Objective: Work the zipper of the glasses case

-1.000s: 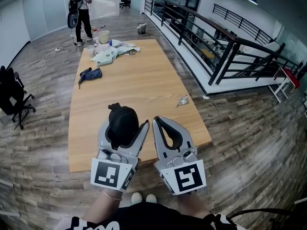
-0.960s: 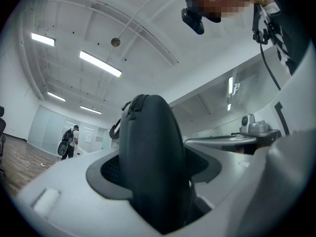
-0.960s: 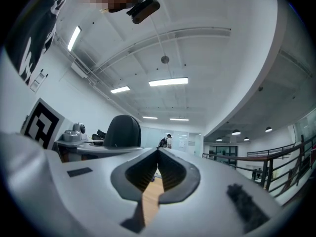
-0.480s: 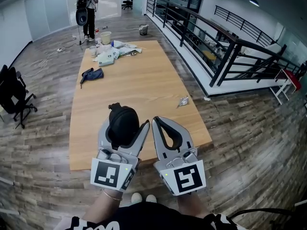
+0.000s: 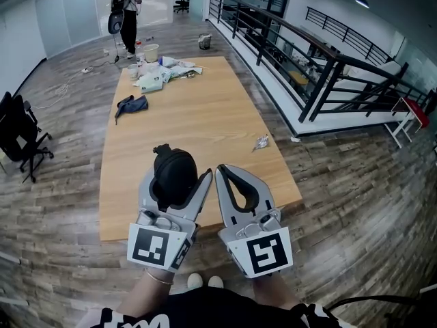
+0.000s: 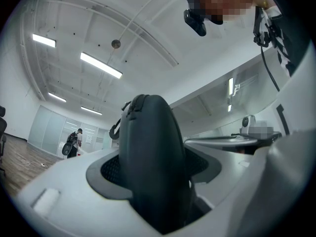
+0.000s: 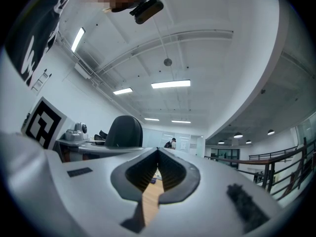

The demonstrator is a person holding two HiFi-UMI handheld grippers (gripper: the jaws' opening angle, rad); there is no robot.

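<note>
A black zip-up glasses case (image 5: 174, 175) stands upright between the jaws of my left gripper (image 5: 179, 174), which is shut on it above the table's near edge. In the left gripper view the case (image 6: 153, 167) fills the gap, with its zipper seam (image 6: 132, 105) running over the top and a pull loop (image 6: 116, 128) hanging at its left. My right gripper (image 5: 220, 171) is just to the right of the case, its tips touching and nothing between them. In the right gripper view the tips (image 7: 158, 150) meet, and the case (image 7: 124, 131) shows to the left.
The wooden table (image 5: 198, 115) carries a crumpled wrapper (image 5: 260, 143), a dark blue cloth (image 5: 130, 105) and a pile of bags and cups (image 5: 160, 70) at its far end. A person (image 5: 126, 12) stands beyond it. A black chair (image 5: 17, 139) is at left and a railing (image 5: 307, 67) at right.
Both grippers and the case stay where they were. Only the person at the back has shifted a little to the right.
</note>
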